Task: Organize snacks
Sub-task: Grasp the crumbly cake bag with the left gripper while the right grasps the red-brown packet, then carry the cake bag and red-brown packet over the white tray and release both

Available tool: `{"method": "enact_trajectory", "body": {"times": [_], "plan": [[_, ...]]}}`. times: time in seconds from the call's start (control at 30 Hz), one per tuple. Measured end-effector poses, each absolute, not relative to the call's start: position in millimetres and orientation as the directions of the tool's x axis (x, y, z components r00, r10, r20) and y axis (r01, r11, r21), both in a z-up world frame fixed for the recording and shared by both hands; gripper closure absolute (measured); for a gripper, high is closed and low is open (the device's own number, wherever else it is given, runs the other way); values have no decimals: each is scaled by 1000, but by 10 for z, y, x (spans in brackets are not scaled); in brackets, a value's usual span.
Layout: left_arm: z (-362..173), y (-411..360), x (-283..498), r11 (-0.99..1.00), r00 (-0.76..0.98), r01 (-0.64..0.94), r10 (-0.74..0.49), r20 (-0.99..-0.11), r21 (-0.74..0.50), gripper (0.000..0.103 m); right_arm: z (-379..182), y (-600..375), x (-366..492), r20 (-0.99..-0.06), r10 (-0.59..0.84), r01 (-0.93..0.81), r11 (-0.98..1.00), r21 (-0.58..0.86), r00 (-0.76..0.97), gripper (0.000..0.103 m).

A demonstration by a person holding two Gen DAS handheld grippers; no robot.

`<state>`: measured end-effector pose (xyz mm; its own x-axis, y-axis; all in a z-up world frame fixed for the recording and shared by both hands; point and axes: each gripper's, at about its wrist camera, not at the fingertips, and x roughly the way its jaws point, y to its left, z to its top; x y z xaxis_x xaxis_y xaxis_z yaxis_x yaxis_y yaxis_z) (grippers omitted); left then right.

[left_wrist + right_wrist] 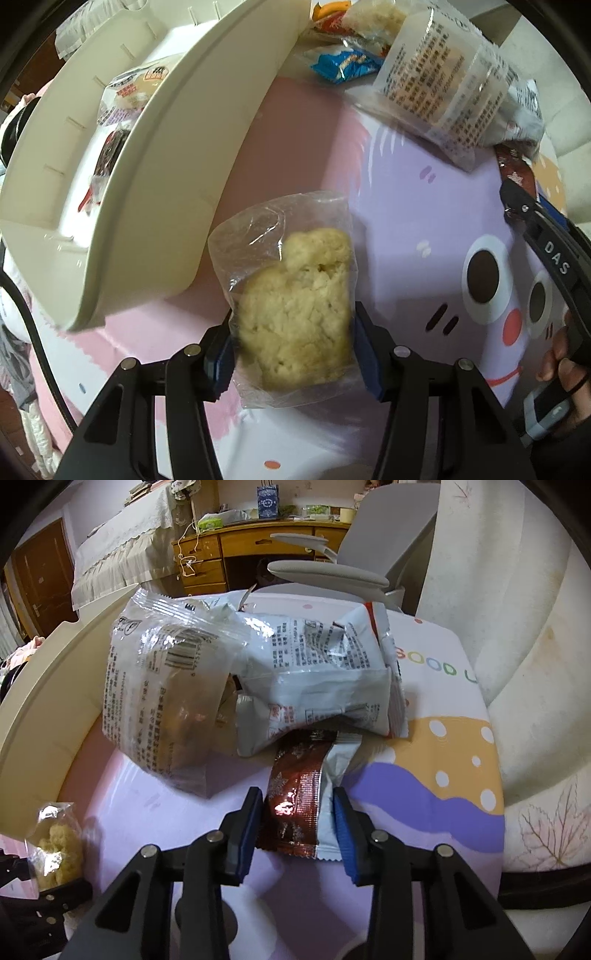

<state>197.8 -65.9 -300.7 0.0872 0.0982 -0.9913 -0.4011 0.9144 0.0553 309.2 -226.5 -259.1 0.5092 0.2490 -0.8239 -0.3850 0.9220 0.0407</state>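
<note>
Crinkled clear plastic wraps the lumpy pale puffed-rice cake [295, 306], clamped between the left claw [293, 354]'s blue ribbed pads beside the cream plastic bin [155, 184]. The right claw [295, 830] pinches a glossy maroon foil sachet [295, 805] at the glossy cartoon-printed surface [424, 206]'s near edge, under the piled white wrappers [314, 686].

Wooden desk [258, 550] (drawered) behind grey chair [373, 554].

A cartoon-printed pink tabletop [314, 122] carries a cream tray [155, 177] and a pile of snack packets [258, 679].
</note>
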Motion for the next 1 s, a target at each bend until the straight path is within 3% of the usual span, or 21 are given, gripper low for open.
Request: {"method": "enact_trajectory", "body": {"times": [0.23, 0.77, 1.0], "plan": [[-2968, -787, 1807, 919, 59, -390, 87, -994, 57, 49, -2559, -2405, 2826, -851, 280, -367, 923, 111, 445, 67], [-2031, -618, 929, 947, 273, -313, 13, -962, -76, 49, -2600, -2494, 1898, -880, 406, -433, 859, 274, 248, 67], [-1740, -642, 778, 953, 380, -285, 11, -925, -106, 49, -2416, -2438, 1728, -849, 460, -470, 828, 305, 261, 67]]}}
